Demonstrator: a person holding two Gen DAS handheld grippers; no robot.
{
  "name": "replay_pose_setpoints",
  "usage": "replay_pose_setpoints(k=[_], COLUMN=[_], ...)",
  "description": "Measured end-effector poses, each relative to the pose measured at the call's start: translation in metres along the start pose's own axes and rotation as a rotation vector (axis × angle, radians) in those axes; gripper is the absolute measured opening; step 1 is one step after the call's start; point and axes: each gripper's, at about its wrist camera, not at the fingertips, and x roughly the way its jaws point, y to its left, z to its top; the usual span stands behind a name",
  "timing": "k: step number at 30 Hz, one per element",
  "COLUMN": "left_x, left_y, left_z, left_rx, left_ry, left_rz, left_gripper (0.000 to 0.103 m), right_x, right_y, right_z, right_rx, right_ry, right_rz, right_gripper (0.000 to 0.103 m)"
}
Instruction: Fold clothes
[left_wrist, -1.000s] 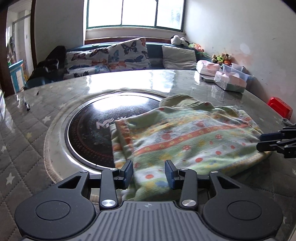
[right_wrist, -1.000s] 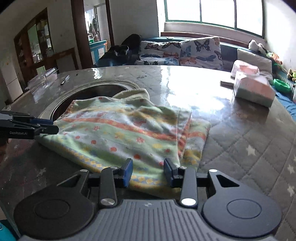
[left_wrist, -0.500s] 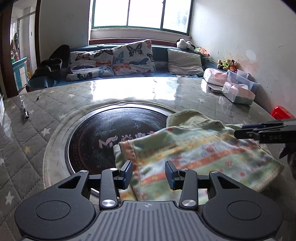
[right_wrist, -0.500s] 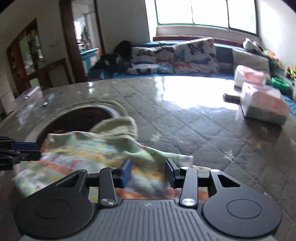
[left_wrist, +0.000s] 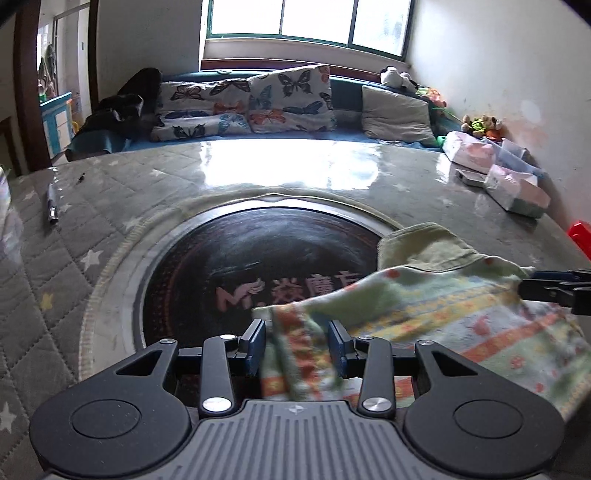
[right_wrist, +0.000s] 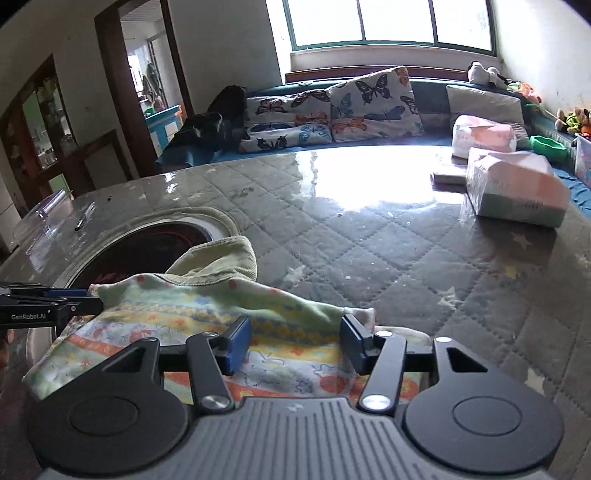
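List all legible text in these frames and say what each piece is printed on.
"GenRobot.AI": on the side of the left gripper, seen from the right wrist.
"M" plus Chinese characters: on the dark round inset in the table; characters partly covered by the garment, not legible.
Tissue pack print: too small.

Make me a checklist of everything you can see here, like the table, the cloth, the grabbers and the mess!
Surface: quilted grey table with a round dark plate set in the middle.
Job's things: patterned cloth, bunched, one edge over the plate.
Clutter: tissue packs at the far right, a pen at the far left, a red thing at the edge.
Grippers: left gripper open, cloth between its fingers; right gripper open, over the cloth's other end.
Cables: nothing seen.
Surroundings: sofa with butterfly pillows, window, soft toys, doorway.
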Motion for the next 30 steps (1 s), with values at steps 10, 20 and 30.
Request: replay_pose_setpoints(k=[10,20,30], left_x=[-0.006,0.03,0.012], left_y=[-0.027,-0.026,-0.02], left_z=[0.025,0.029,0.033], left_rx=[0.04,0.038,0.053], left_ry=[-0.054,0.015,0.003], left_rz=[-0.099,-0.12,-0.17], left_gripper=[0.041,0.041,0.068], right_x=[0.018,0.028,-0.022], right_y=[0.027,0.04,0.072], right_z=[0.015,0.013,0.0], right_rx=[-0.024,-0.016,0.008], right_ry=[-0.001,0.015,-0.084], right_rz=[-0.033,-0.129,-0.142], right_gripper=[0.064,0.07,0.098])
